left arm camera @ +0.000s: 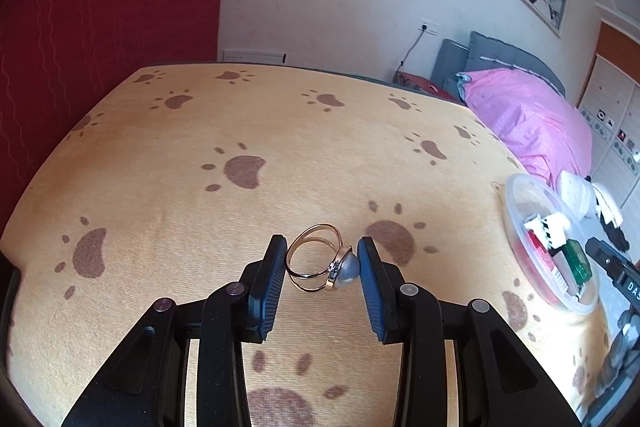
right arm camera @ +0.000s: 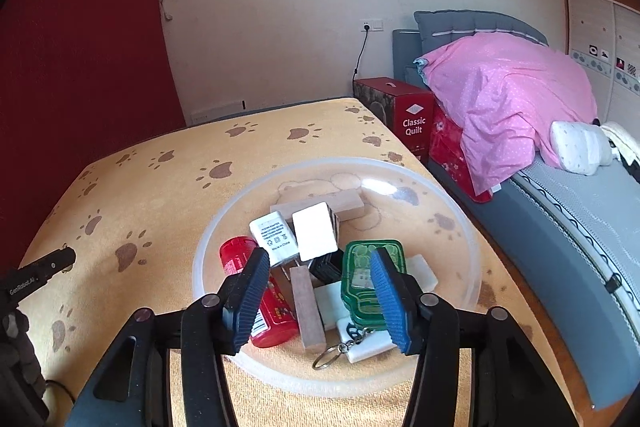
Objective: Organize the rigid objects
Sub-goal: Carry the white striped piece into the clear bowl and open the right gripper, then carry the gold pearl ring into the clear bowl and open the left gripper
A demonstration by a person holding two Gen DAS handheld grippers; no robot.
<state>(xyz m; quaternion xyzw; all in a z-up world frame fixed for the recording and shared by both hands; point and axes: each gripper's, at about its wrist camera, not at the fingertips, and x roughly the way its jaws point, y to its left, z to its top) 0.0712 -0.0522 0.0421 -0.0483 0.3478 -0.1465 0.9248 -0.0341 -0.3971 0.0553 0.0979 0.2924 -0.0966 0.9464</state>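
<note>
My left gripper (left arm camera: 322, 243) is shut on a gold ring with a grey pearl (left arm camera: 320, 263). The band touches the left pad and the pearl touches the right pad, just above the yellow paw-print tablecloth (left arm camera: 240, 131). At the table's right stands a clear plastic bowl (right arm camera: 340, 161), also seen in the left wrist view (left arm camera: 516, 187). It holds a red bottle (right arm camera: 240, 255), a white adapter (right arm camera: 276, 239), a white block (right arm camera: 314, 233), a green case (right arm camera: 360, 267), a wooden stick (right arm camera: 306, 307) and a key ring (right arm camera: 326, 359). My right gripper (right arm camera: 320, 255) hangs open over the bowl, pads pressing on nothing.
A bed with a pink quilt (right arm camera: 504, 95) lies beyond the table's right edge. A red "Classic Quilt" box (right arm camera: 412, 119) stands at the table's far right corner. A dark red curtain (left arm camera: 100, 7) hangs along the left. The left half of the tablecloth is bare.
</note>
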